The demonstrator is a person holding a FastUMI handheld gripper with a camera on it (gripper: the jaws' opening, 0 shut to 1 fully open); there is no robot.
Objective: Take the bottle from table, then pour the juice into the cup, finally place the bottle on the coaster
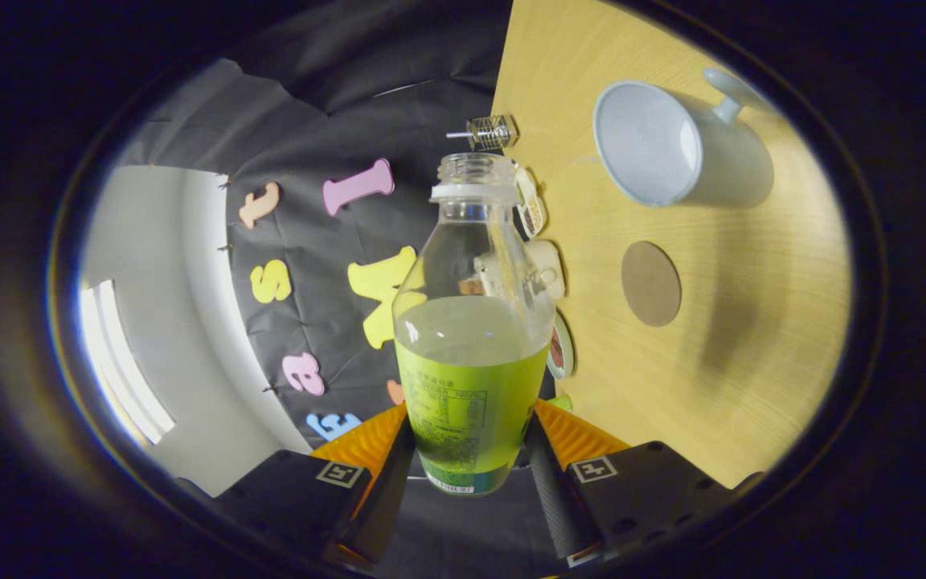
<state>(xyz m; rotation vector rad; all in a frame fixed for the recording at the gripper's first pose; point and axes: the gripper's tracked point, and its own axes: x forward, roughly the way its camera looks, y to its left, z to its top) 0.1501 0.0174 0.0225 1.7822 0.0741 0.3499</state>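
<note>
My gripper [467, 446] is shut on the clear bottle [473, 338], both fingers pressing on its green-labelled lower body. The bottle has no cap and holds pale juice up to about half its height. The whole view is rolled, so the wooden table [752, 378] stands on edge beside the bottle. A white cup [676, 145] with a handle stands on that table, beyond the fingers and off to the side of the bottle's mouth; its inside looks empty. A round brown coaster [650, 283] lies flat on the table, between the cup and my fingers.
Several small jars and containers [543, 265] line the table's far edge behind the bottle, with a small wire-and-glass object [491, 132] near the corner. The booth's black cloth wall [310, 121] hangs past them, with a white wall and a bright window [121, 362] further off.
</note>
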